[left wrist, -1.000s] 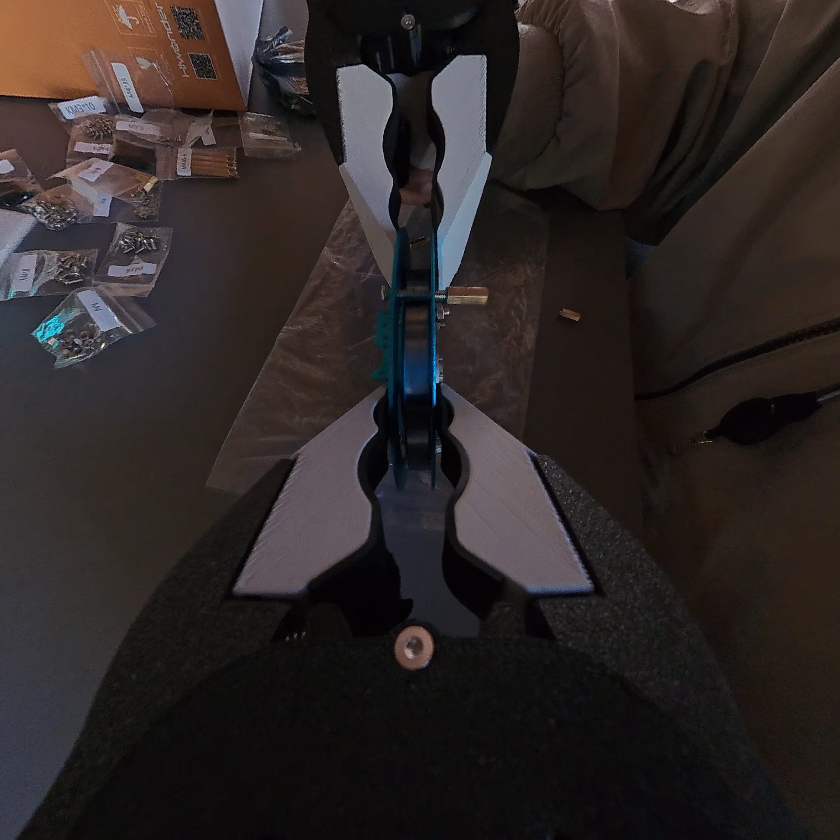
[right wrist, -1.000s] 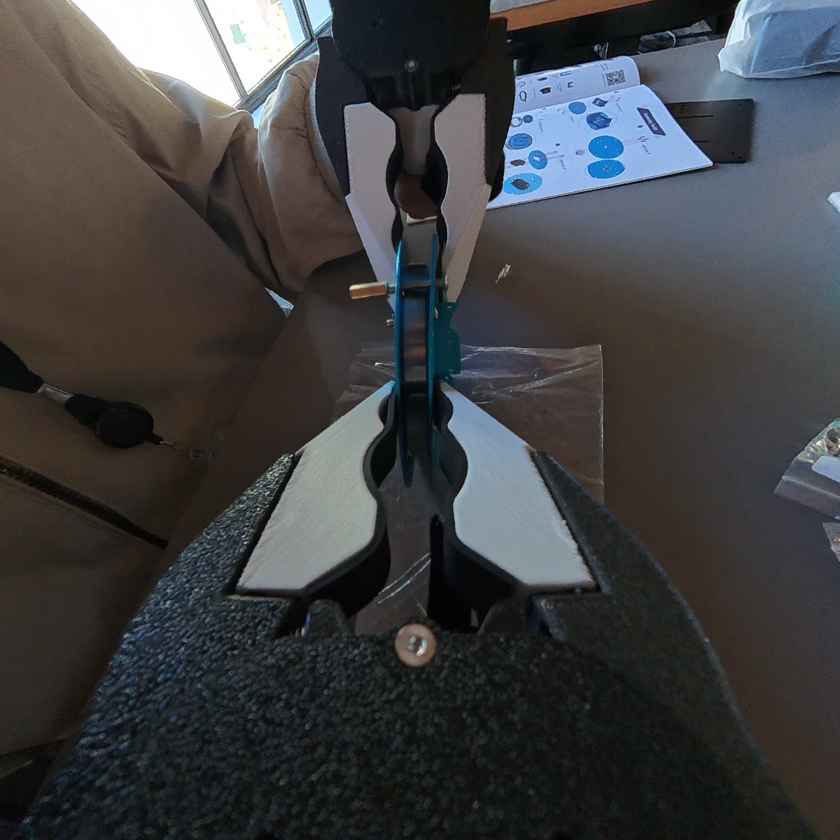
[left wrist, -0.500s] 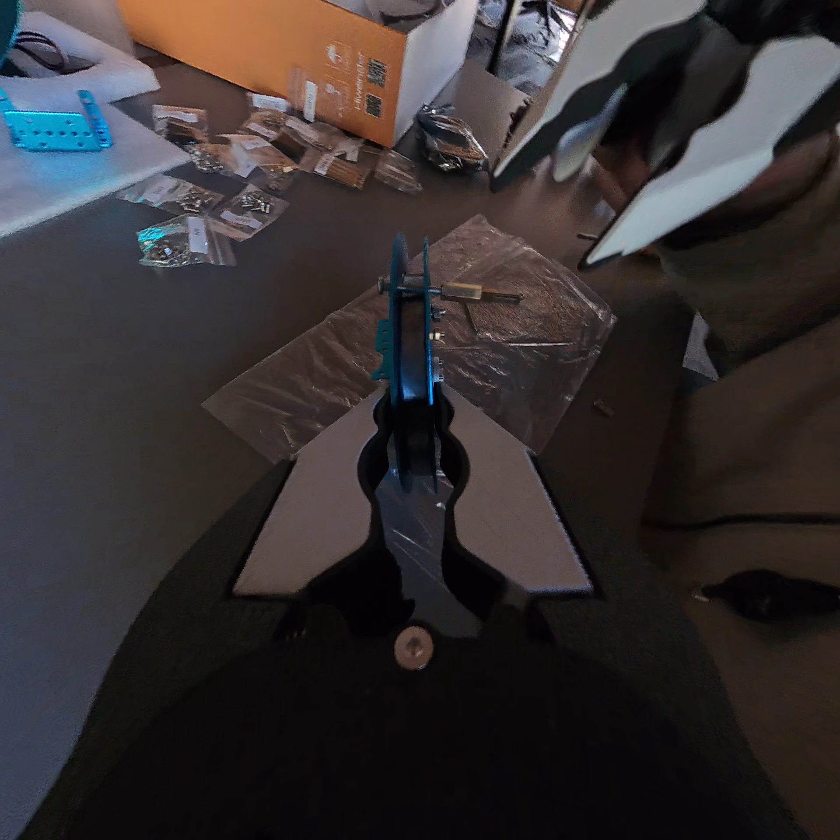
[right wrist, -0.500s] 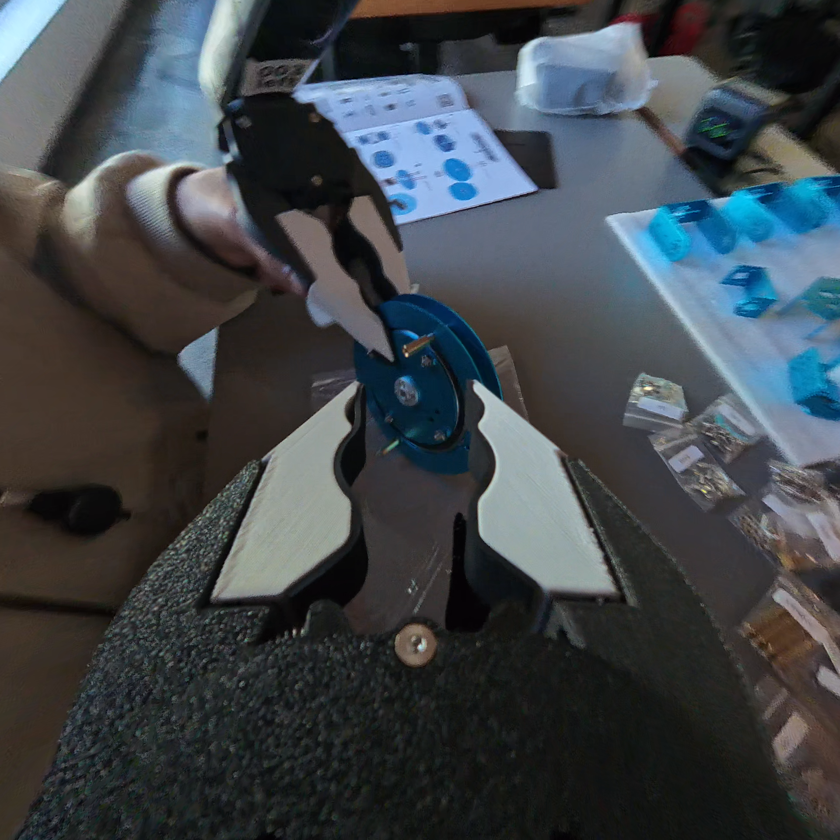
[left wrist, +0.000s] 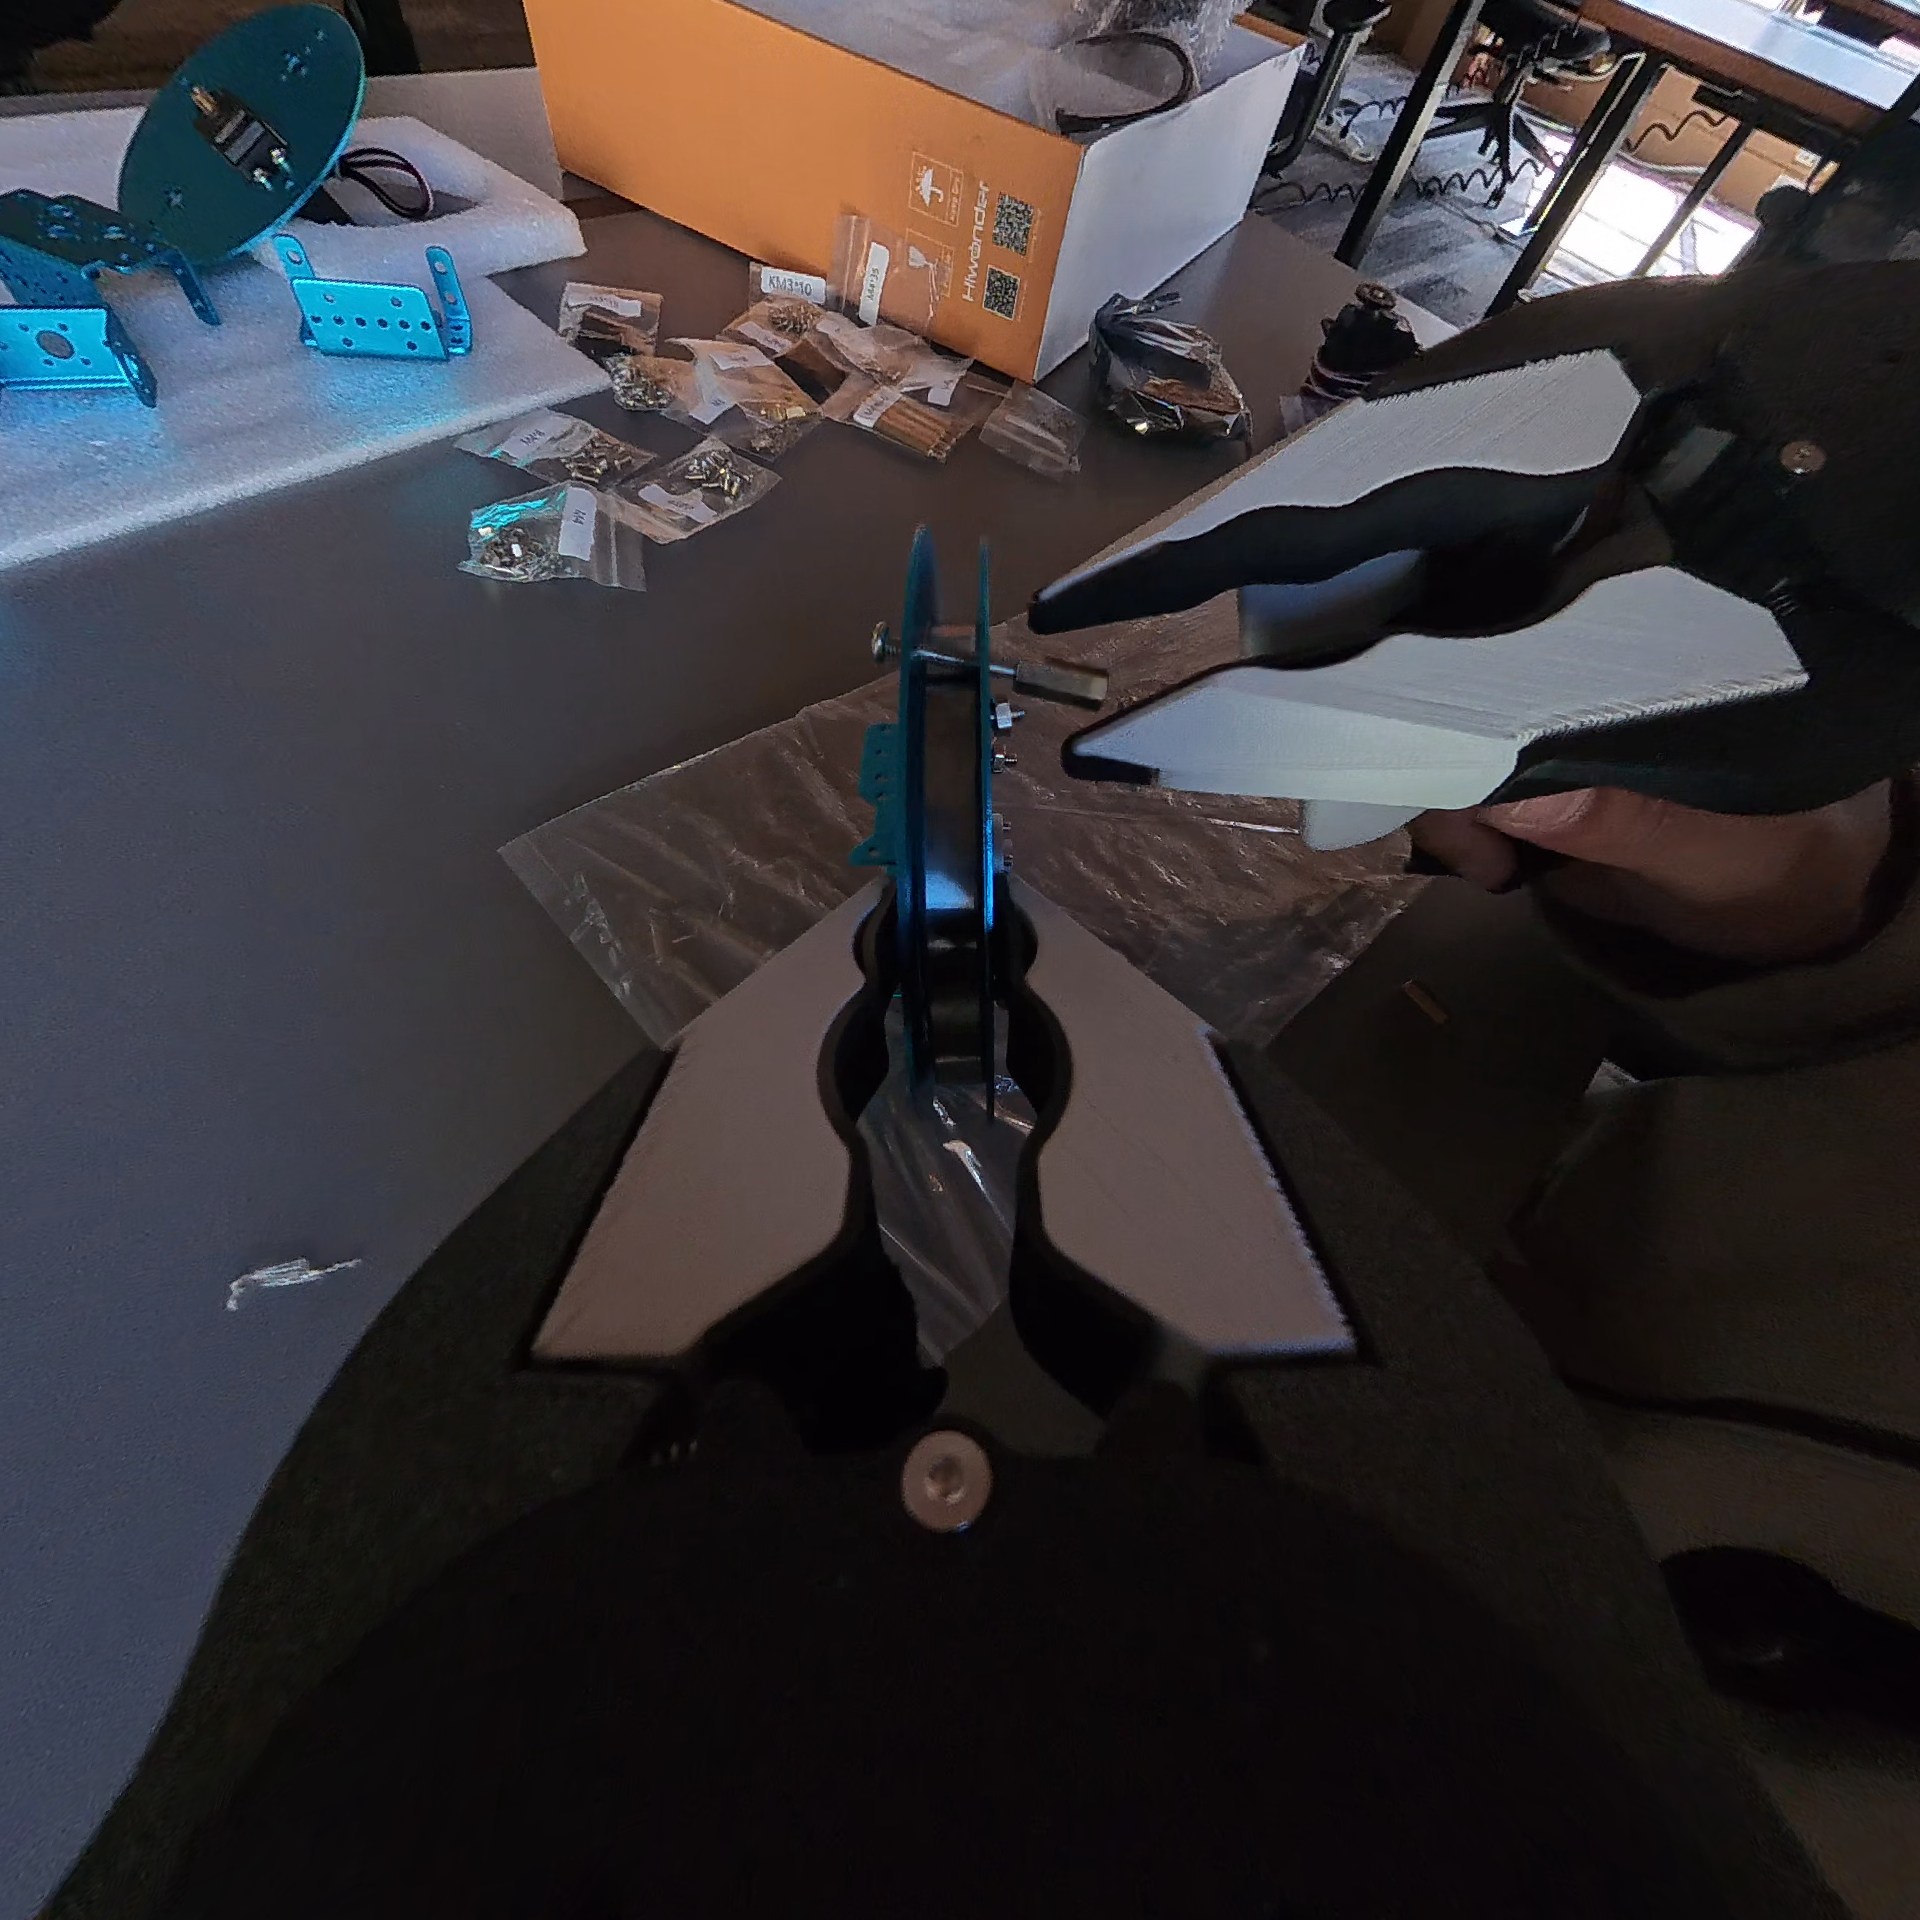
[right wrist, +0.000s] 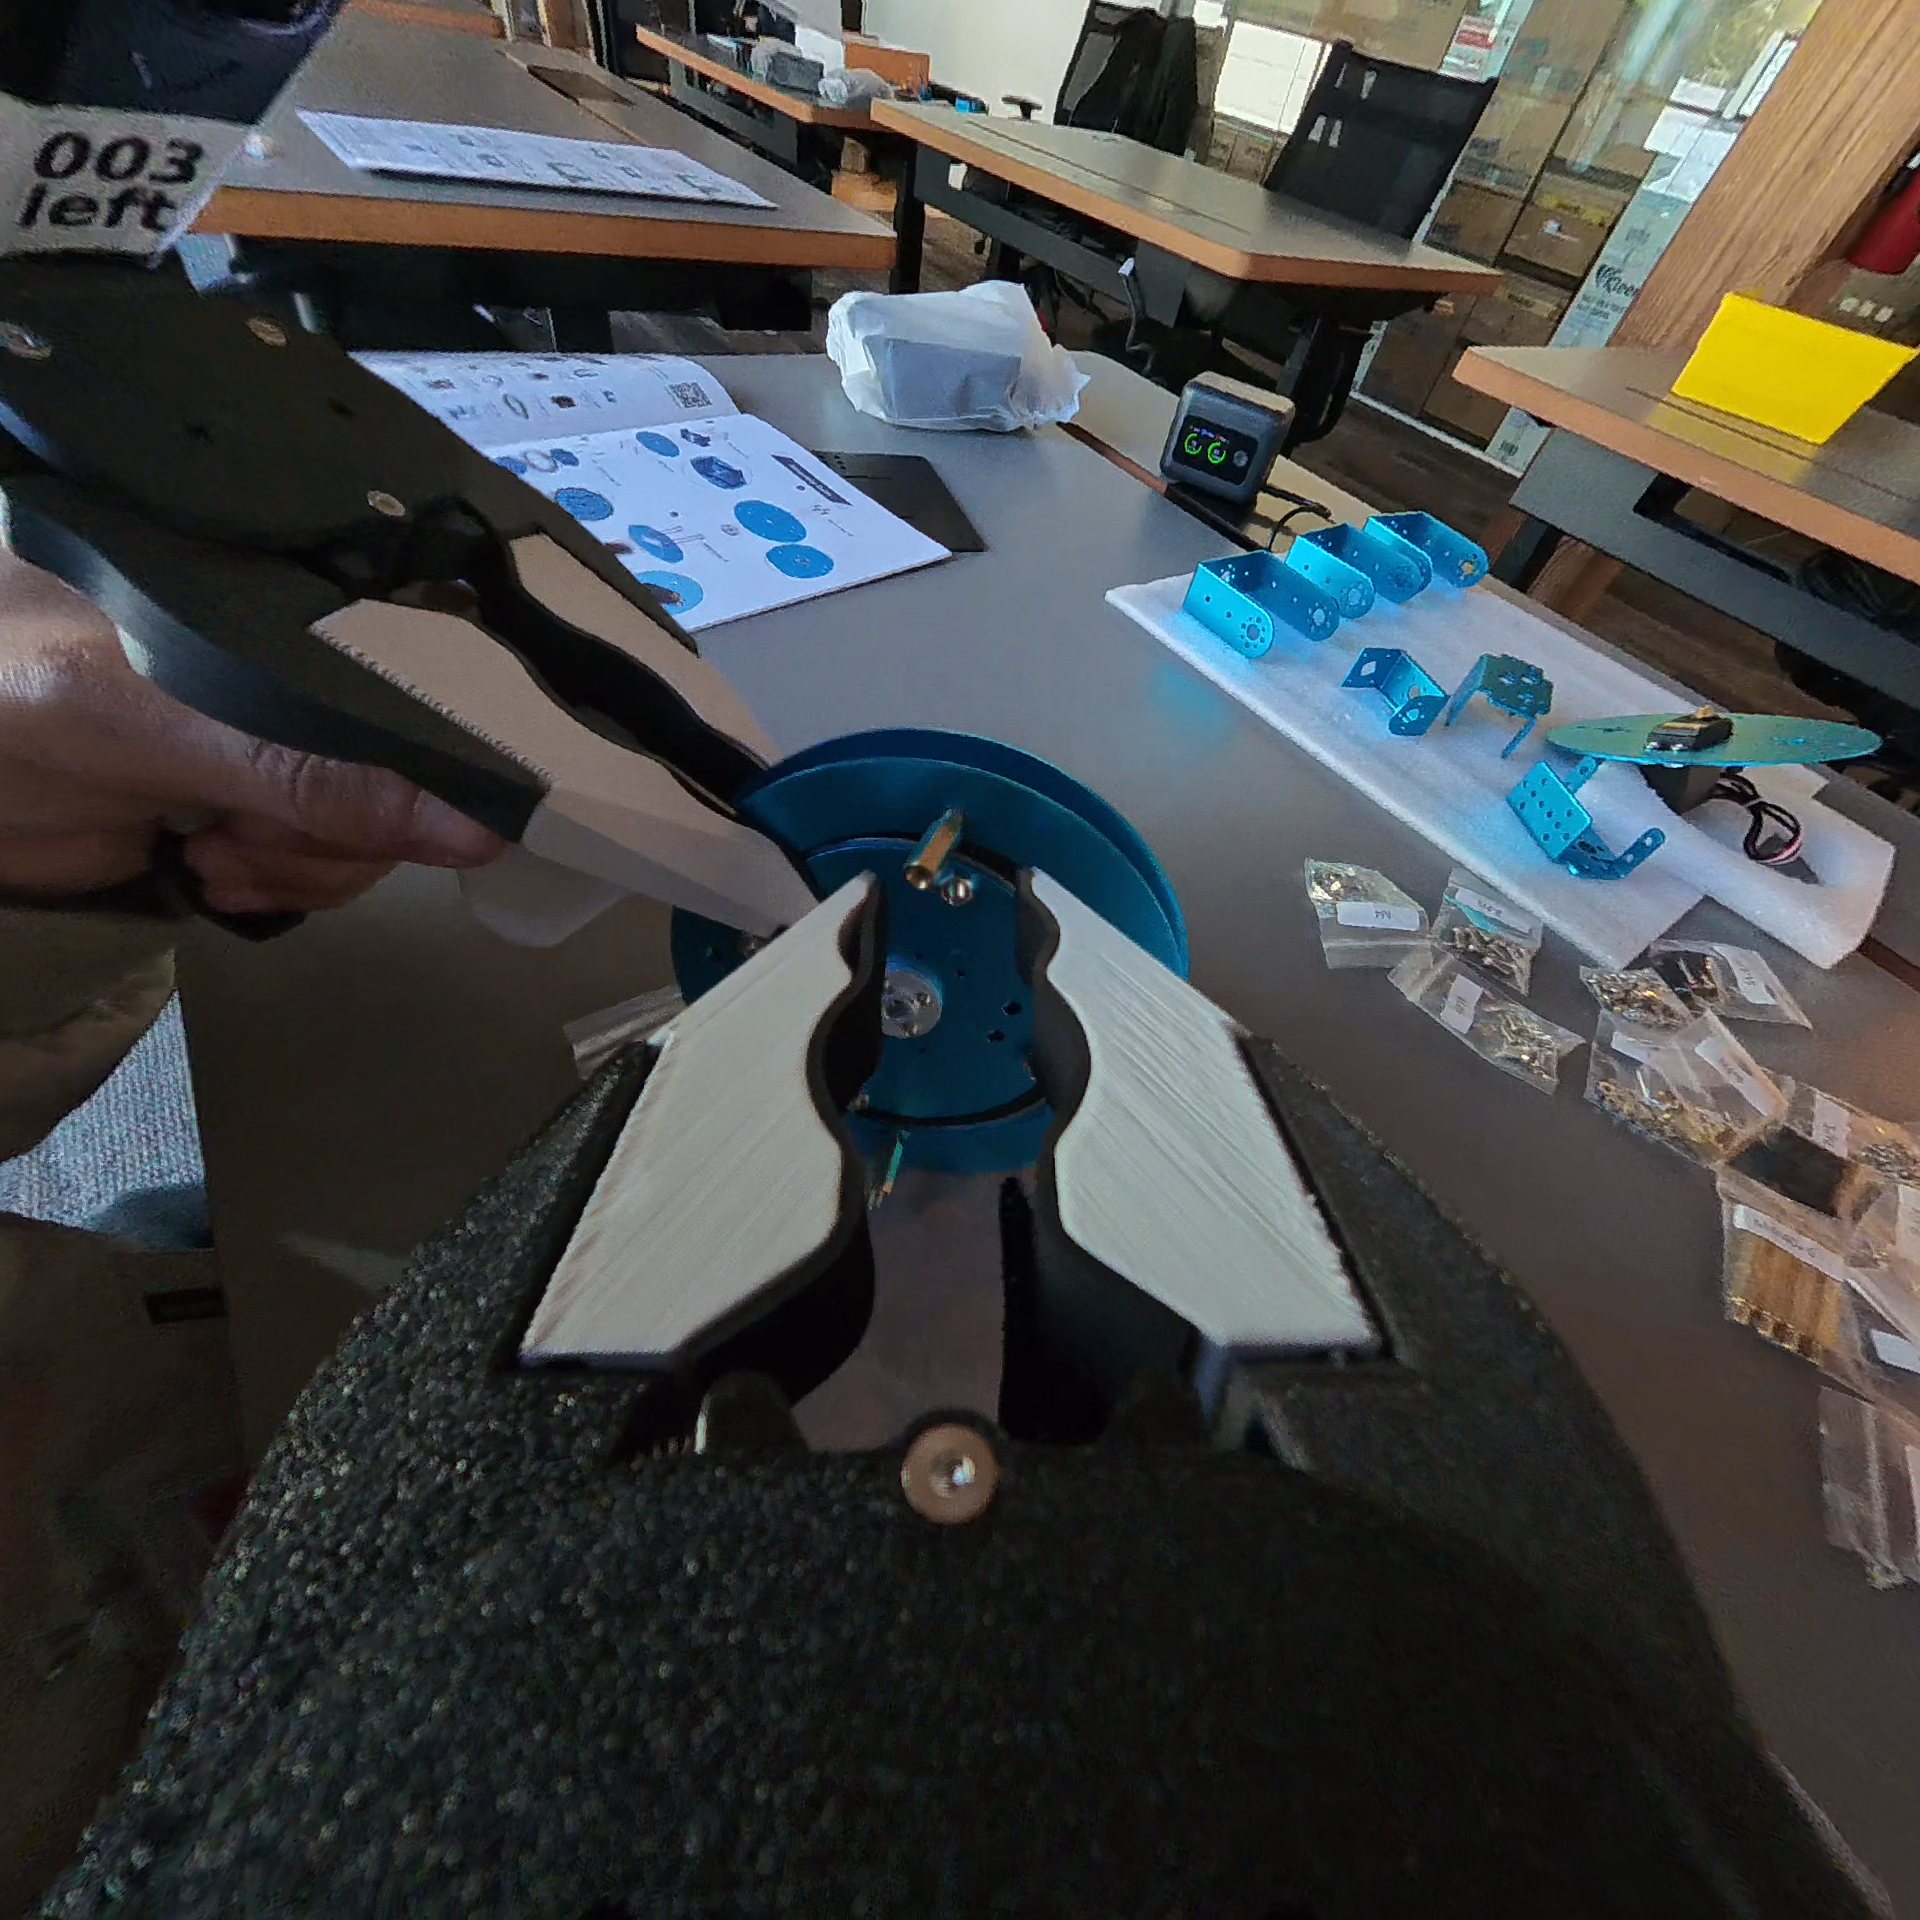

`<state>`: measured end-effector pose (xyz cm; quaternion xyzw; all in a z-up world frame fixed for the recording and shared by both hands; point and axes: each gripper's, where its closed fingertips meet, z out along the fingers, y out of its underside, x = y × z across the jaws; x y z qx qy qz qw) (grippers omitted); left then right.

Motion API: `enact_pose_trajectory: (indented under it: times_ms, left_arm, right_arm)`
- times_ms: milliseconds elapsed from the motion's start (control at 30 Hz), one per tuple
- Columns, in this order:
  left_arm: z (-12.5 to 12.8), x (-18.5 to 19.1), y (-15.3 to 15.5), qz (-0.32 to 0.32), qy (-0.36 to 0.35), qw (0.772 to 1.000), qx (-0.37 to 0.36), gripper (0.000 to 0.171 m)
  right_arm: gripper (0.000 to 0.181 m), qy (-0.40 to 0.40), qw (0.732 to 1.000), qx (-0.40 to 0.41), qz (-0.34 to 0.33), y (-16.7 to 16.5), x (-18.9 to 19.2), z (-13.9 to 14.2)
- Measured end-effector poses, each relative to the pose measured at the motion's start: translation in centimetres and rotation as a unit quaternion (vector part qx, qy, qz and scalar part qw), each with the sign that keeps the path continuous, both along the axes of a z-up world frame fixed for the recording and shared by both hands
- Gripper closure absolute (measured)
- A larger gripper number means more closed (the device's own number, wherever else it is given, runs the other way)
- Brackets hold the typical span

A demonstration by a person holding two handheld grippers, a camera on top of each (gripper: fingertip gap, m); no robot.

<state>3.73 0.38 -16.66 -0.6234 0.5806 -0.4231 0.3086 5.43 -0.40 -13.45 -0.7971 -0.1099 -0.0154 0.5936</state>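
Note:
A blue two-disc metal assembly with a brass standoff sticking out of its side is held edge-on above the grey table. My left gripper is shut on the rim of the discs. It also shows in the right wrist view, coming in from the left with a hand on its handle. My right gripper is open and faces the flat side of the assembly. Its fingertips stand on either side of the brass standoff without closing on it. It enters the left wrist view from the right.
A clear plastic bag lies under the assembly. Small bags of screws lie beside an orange-and-white box. White foam carries blue brackets. An open booklet, a wrapped white bundle and a small device sit farther back.
Both grippers were shut on the disc assembly from opposite ends. My right gripper has let go, opened and swung round to the side with the standoff. My left gripper has kept its hold.

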Motion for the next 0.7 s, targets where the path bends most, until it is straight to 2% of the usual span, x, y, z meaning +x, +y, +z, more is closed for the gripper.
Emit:
enact_pose_trajectory:
  times_ms: [33, 167, 267, 567, 700]
  left_arm:
    - [0.03, -0.01, -0.04, 0.001, 0.0, 1.0, -0.002, 0.157]
    - [0.06, 0.02, -0.07, 0.009, 0.001, 1.0, 0.001, 0.157]
    - [0.0, -0.07, 0.0, 0.014, 0.0, 1.0, 0.003, 0.157]
    - [-0.03, -0.28, -0.55, 0.02, -0.004, 1.0, 0.019, 0.155]
    - [-0.02, -0.42, -0.98, 0.021, -0.005, 1.0, 0.021, 0.152]
  right_arm:
    - [0.159, 0.004, 1.0, 0.005, 0.0, 0.13, -0.1, 0.13]
    - [0.174, 0.002, 1.0, 0.01, 0.005, 0.46, -0.44, 0.2]
    - [0.176, 0.005, 1.0, 0.012, 0.005, 0.37, -0.19, 0.42]
    - [0.177, 0.126, 0.991, 0.0, 0.055, 0.17, -0.22, 0.46]
    - [0.177, 0.144, 0.987, 0.0, 0.071, 0.16, -0.35, 0.49]
